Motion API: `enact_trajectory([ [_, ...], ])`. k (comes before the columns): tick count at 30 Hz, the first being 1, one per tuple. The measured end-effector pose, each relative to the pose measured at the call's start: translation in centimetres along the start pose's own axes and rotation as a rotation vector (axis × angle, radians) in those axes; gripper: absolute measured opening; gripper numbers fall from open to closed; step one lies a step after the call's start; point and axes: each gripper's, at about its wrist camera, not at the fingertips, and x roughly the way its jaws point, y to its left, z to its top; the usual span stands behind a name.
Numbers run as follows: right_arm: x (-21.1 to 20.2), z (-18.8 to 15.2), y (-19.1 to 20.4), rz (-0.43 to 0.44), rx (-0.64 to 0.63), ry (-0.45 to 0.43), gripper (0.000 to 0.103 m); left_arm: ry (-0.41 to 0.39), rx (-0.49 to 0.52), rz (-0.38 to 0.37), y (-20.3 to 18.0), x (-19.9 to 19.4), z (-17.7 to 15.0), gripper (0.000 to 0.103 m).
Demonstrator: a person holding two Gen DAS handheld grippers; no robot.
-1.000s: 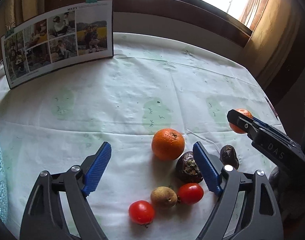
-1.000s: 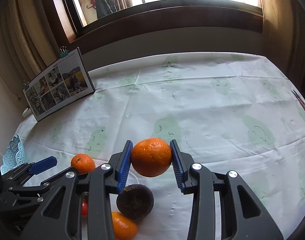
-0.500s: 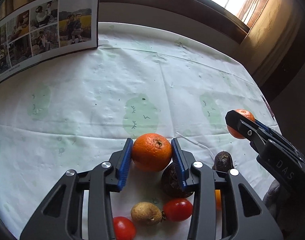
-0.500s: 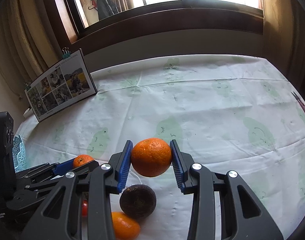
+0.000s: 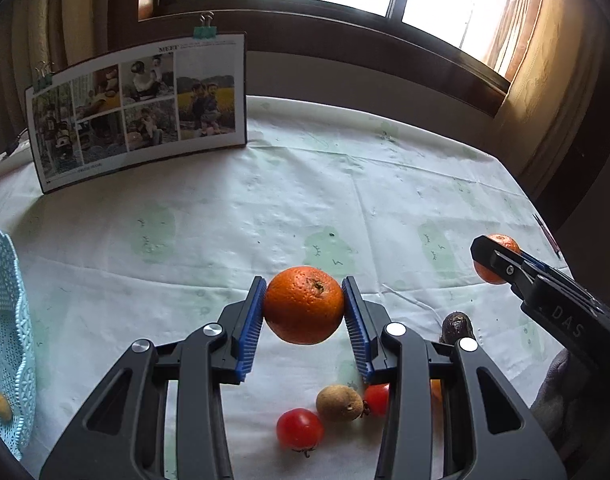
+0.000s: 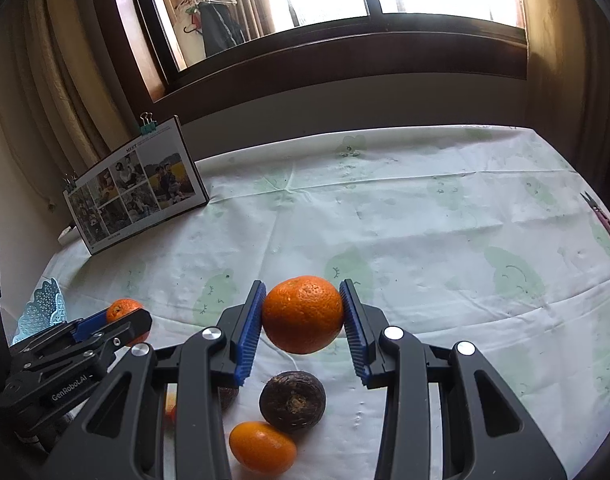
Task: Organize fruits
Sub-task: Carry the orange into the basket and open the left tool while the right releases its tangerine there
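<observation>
The left gripper (image 5: pixel 304 320) pinches a big round orange (image 5: pixel 303 304) between its 2 blue ribbed pads (image 5: pixel 249 322). The orange is up off the white tablecloth with pale green frogs (image 5: pixel 265 208); its shadow lies below it.

The right gripper (image 6: pixel 302 322) pinches a second round orange (image 6: pixel 303 314) the same way, also lifted above the cloth. From the left camera, this gripper shows at the right side with its fruit at the tip.

Under the left gripper's orange, on the cloth, lie a small red tomato (image 5: pixel 299 428), a brown fuzzy kiwi (image 5: pixel 339 403) touching another red tomato (image 5: pixel 376 399) that is partly hidden by the gripper, and a dark wrinkled fruit (image 5: pixel 457 326) off to the right.

Under the right gripper's orange sit a dark round wrinkled passion fruit (image 6: pixel 292 401) and a small oval orange kumquat (image 6: pixel 262 448) just in front of it, touching.

Well to the left of the left gripper's orange is a light blue lacy plastic basket (image 5: pixel 9 344). It has 2 small fruits inside, only partly in view. Far behind the orange stands a photo board with clips (image 5: pixel 139 110), near the window.
</observation>
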Motion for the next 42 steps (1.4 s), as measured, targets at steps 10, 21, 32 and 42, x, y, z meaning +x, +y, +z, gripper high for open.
enact_trajectory([
  [10, -1.1, -0.3, 1.4, 0.026, -0.033, -0.029, 0.039, -0.124, -0.045, 0.122, 3.3, -4.7, -0.5, 0.040],
  [21, -1.3, -0.8, 2.4, 0.061, -0.051, -0.024, 0.039, -0.224, -0.092, 0.285, 8.4, -9.6, -1.9, 0.040],
  [32, -1.1, -1.4, 3.6, 0.080, -0.081, -0.009, 0.039, -0.170, -0.214, 0.375, 14.9, -10.1, -5.1, 0.040],
  [42, -1.3, -1.8, 5.8, 0.107, -0.122, 0.003, 0.039, -0.166, -0.261, 0.390, 17.0, -10.2, -6.2, 0.056],
])
